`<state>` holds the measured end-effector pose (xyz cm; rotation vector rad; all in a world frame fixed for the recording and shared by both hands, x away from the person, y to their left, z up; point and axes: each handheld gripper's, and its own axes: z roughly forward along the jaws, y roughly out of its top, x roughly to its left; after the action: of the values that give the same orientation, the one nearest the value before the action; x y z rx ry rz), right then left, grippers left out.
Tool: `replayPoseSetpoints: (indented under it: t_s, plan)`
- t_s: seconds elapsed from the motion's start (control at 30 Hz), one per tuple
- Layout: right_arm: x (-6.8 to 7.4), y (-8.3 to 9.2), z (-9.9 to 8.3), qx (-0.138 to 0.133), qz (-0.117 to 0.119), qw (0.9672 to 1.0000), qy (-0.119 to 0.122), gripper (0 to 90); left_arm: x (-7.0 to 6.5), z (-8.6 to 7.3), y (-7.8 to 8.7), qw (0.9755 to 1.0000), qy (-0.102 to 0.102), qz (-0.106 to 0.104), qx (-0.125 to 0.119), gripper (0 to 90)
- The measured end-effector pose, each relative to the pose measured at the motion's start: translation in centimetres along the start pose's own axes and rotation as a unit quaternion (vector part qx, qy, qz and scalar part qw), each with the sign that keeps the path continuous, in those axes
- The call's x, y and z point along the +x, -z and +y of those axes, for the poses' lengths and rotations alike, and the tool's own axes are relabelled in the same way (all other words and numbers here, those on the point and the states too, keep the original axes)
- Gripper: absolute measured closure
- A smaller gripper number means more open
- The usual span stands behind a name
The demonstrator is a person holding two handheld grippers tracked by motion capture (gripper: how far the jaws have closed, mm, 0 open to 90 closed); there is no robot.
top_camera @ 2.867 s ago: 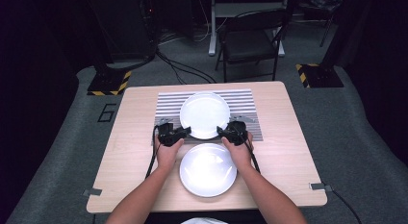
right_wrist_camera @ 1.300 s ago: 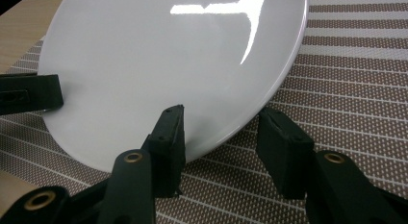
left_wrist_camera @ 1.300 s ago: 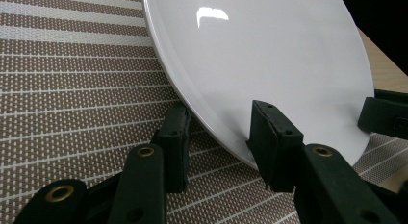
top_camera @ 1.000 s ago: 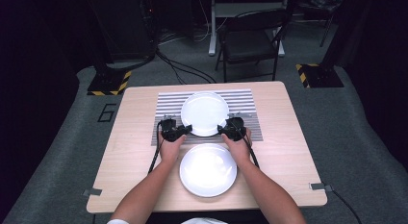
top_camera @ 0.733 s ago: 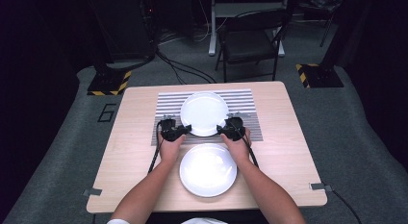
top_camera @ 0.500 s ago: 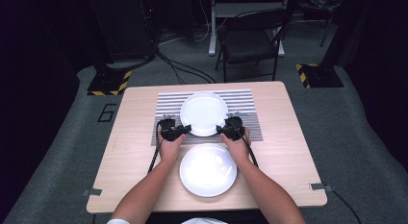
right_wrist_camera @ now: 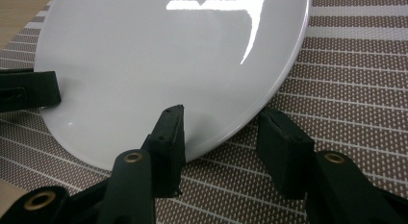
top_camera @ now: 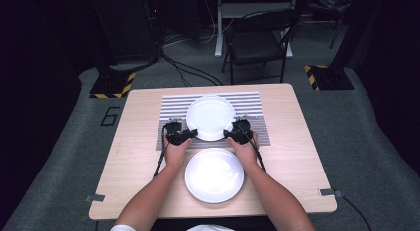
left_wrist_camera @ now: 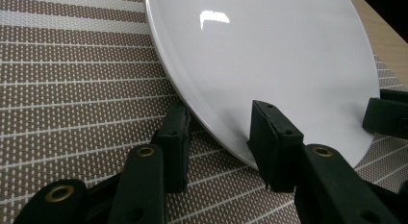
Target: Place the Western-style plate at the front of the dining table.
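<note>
Jaws clamp plate [top_camera: 210, 117]; lower pads hidden.

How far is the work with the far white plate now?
Done: both grippers have reached the far white plate on the striped placemat. In hand: the left gripper and the right gripper are each shut on its rim. Left: the lift; probably it goes to the near white plate.

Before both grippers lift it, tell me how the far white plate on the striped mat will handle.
The far plate looks rigid, so it should lift flat. Its glossy glaze suggests it may slip between the fingers. It is probably ceramic and breakable if dropped onto the near plate. The mat looks grippy, resisting sliding.
</note>
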<state>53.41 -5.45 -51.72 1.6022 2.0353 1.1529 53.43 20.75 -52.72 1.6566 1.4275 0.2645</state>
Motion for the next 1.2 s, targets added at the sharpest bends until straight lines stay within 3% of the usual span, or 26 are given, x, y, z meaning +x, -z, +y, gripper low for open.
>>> replayPoseSetpoints:
  t_s: [0.4,0.6,0.77,0.97,1.2]
  plan:
    - [-0.3,-0.33,0.14,0.01,0.008,0.9998,-0.017,52.4,0.0,0.07,-0.08,1.0,0.006,0.002,-0.001,59.3]
    - [-0.5,-0.3,0.27,0.013,0.015,0.9987,-0.047,51.8,0.13,0.23,-0.08,0.9997,0.023,-0.002,0.002,59.0]
    - [-0.47,-0.36,0.29,0.011,0.012,0.999,-0.042,51.8,0.11,0.29,-0.1,0.9997,0.022,-0.001,0.004,59.0]
    - [-0.76,-0.35,0.35,0.012,0.022,0.998,-0.059,50.7,0.42,0.41,-0.1,0.9993,0.036,-0.01,0.005,58.4]
    - [-0.64,-0.36,0.35,0.011,0.019,0.998,-0.06,49.7,0.34,0.48,-0.14,0.9992,0.038,-0.009,0.006,58.2]
